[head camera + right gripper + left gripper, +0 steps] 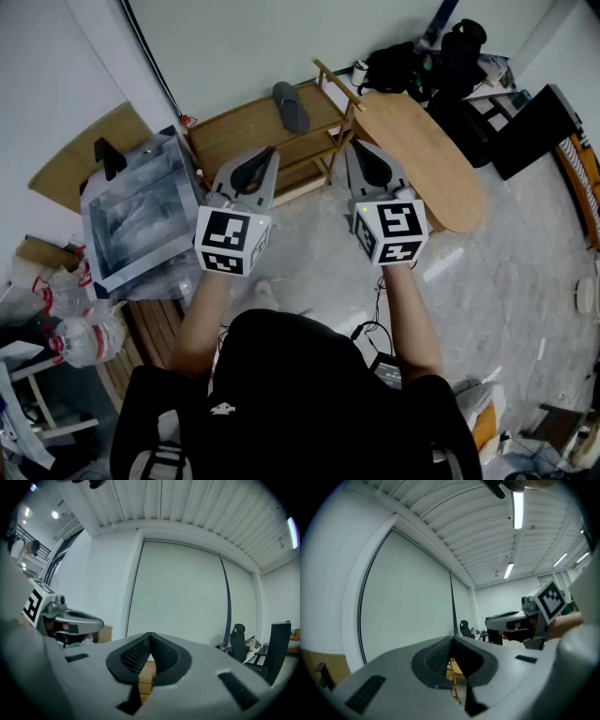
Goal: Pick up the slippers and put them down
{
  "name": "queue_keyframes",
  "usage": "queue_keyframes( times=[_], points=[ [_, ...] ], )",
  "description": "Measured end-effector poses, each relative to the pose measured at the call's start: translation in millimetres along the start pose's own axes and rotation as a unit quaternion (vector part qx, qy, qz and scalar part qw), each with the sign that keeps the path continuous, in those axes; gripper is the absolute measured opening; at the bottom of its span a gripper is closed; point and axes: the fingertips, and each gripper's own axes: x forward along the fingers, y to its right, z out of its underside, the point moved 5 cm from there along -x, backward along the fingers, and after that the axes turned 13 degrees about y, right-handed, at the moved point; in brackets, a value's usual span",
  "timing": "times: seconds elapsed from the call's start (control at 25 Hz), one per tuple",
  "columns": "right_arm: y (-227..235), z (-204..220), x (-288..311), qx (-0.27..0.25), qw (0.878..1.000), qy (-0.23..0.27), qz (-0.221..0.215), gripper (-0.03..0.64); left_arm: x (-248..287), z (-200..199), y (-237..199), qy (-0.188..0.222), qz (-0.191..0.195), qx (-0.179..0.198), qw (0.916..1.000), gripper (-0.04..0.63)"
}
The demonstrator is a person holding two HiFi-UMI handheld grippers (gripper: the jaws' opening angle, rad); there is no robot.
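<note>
White walls enclose a mottled grey floor with a low wooden rack.

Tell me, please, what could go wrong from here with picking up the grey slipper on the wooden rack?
1. Both the left gripper and right gripper have their jaws shut; unless opened first, they would likely shove the slipper along the rack.
2. The rack's upright post stands close ahead of the right gripper and might get knocked.
3. Only one slipper shows, so a second may be missed.
</note>
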Motion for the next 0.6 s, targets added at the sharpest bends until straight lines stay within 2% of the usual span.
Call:
queue_keyframes(
  times=[0.16, 0.44, 0.6],
  points=[
    [-2.5, -2.0, -6.6, 0.004, 1.000, 0.008, -0.004, -0.002, -5.5, -3.7, 3.6, 0.006, -0.001, -0.025, 0.9997, 0.008],
    [-1.2, 7.5, -18.9, 0.026, 1.000, 0.005, -0.013, -0.002, -7.5, 3.7, 13.5, -0.002, 0.001, -0.016, 0.9999, 0.008],
    [-5.5, 14.3, -13.5, -0.009, 1.000, -0.007, -0.017, -0.002, -1.3, 8.6, 11.1, -0.003, 0.006, -0.024, 0.9997, 0.008]
  ],
)
